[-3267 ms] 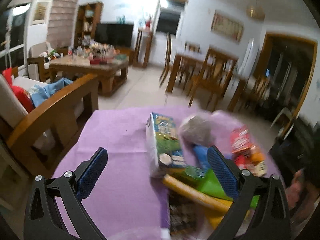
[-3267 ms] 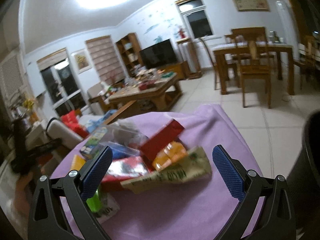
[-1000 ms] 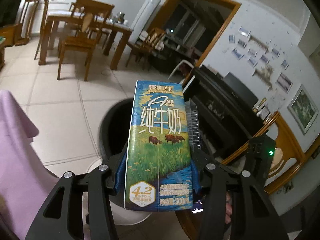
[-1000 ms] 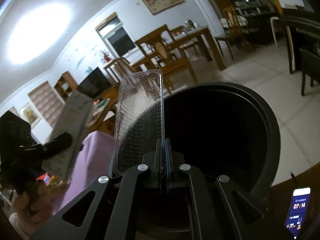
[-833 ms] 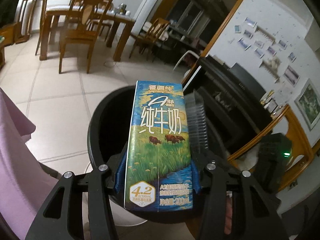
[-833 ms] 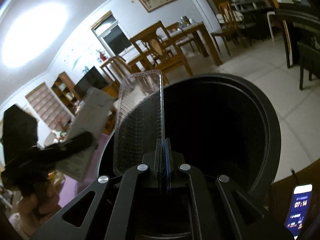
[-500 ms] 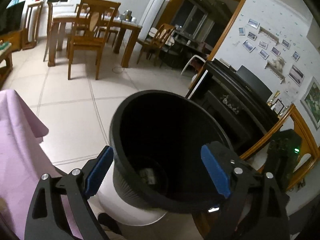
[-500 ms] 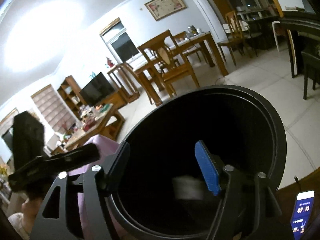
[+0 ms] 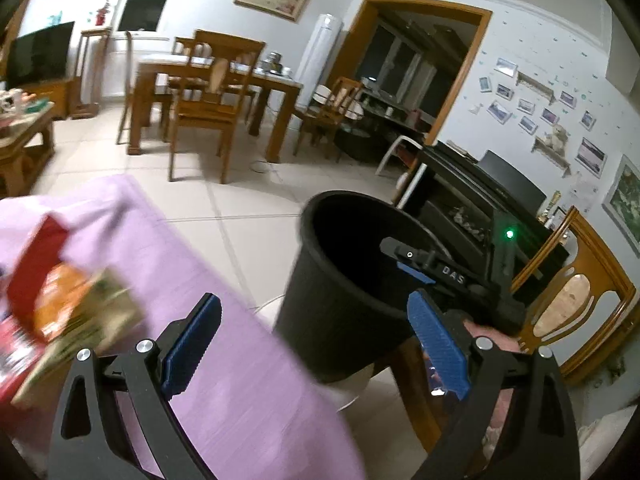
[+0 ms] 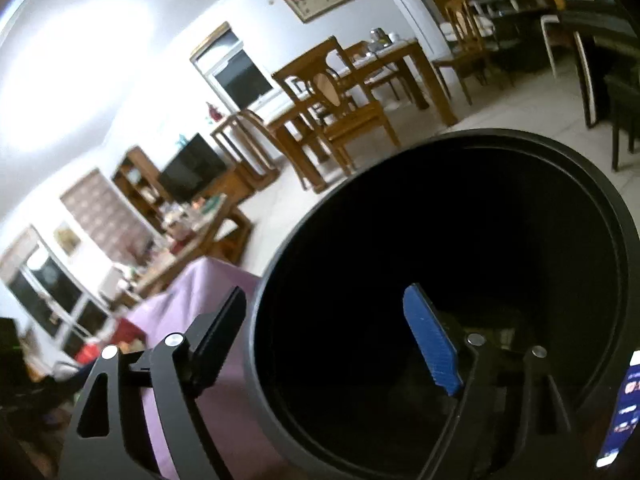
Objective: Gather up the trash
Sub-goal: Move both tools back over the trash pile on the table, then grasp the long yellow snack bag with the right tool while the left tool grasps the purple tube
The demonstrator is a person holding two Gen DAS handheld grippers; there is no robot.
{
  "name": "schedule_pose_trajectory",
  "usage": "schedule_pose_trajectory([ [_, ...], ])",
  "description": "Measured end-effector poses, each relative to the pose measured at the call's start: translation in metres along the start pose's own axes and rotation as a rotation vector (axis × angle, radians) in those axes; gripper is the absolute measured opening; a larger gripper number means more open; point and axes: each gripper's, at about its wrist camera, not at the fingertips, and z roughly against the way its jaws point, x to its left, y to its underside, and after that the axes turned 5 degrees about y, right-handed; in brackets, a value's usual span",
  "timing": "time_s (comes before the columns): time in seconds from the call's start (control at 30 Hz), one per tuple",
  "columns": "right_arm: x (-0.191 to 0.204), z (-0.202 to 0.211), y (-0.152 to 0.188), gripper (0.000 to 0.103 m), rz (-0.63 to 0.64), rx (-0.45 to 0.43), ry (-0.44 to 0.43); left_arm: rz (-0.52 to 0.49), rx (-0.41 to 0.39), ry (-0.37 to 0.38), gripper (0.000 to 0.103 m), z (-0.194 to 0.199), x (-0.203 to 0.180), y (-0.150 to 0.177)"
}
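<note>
On the purple-covered table (image 9: pixel 248 392) at far left, blurred wrappers (image 9: pixel 64 312) wait to be collected. Left tongs (image 9: pixel 316 344), jaws just opened wide and empty, face the table edge, probably for another pick. Black bin (image 9: pixel 344 280) stands beside the table, within easy reach. Right tongs (image 10: pixel 324 340), likewise just opened and empty, hover over its mouth.

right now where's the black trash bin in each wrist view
Left wrist: black trash bin is centre-right, beside the purple cloth, seen from the side with its mouth open.
Right wrist: it fills the lower right; rim at, camera looking into it.
Shared landmark: wooden dining table behind the bin.
</note>
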Motion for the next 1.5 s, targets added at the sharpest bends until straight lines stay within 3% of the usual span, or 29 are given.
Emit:
schedule_pose_trajectory([
  [0.1, 0.016, -0.003, 0.011, 0.086, -0.004, 0.015, -0.026, 0.018, -0.032, -0.044, 0.093, 0.030, 0.014, 0.010],
  [0.33, 0.027, -0.011, 0.009, 0.088, -0.097, 0.067, -0.076, 0.090, -0.126, -0.174, 0.093, 0.111, 0.057, 0.035],
  [0.47, 0.054, -0.003, 0.018, 0.098, -0.046, 0.134, -0.116, 0.171, -0.195, -0.311, 0.093, 0.165, 0.100, 0.053],
  [0.57, 0.096, -0.004, 0.028, 0.098, 0.061, 0.206, -0.218, 0.281, -0.207, -0.401, 0.093, 0.198, 0.142, 0.067],
  [0.63, 0.132, -0.003, 0.034, 0.098, 0.161, 0.203, -0.247, 0.337, -0.186, -0.443, 0.092, 0.211, 0.166, 0.075],
  [0.77, 0.205, -0.002, 0.049, 0.098, 0.360, 0.203, -0.317, 0.327, -0.097, -0.487, 0.089, 0.215, 0.178, 0.078],
  [0.83, 0.251, 0.003, 0.063, 0.098, 0.474, 0.219, -0.383, 0.301, -0.038, -0.523, 0.077, 0.214, 0.183, 0.082],
  [1.0, 0.357, 0.022, 0.113, 0.089, 0.788, 0.258, -0.512, 0.325, 0.021, -0.534, 0.067, 0.224, 0.205, 0.113],
  [1.07, 0.390, 0.022, 0.137, 0.079, 0.889, 0.283, -0.512, 0.328, 0.020, -0.533, 0.067, 0.227, 0.203, 0.122],
  [1.23, 0.441, -0.005, 0.193, 0.070, 1.059, 0.375, -0.442, 0.310, 0.033, -0.534, 0.067, 0.236, 0.201, 0.126],
  [1.37, 0.458, -0.034, 0.211, 0.065, 1.164, 0.378, -0.344, 0.318, 0.043, -0.536, 0.067, 0.240, 0.201, 0.132],
  [1.5, 0.463, -0.047, 0.234, 0.064, 1.213, 0.388, -0.312, 0.321, 0.035, -0.531, 0.067, 0.243, 0.203, 0.131],
])
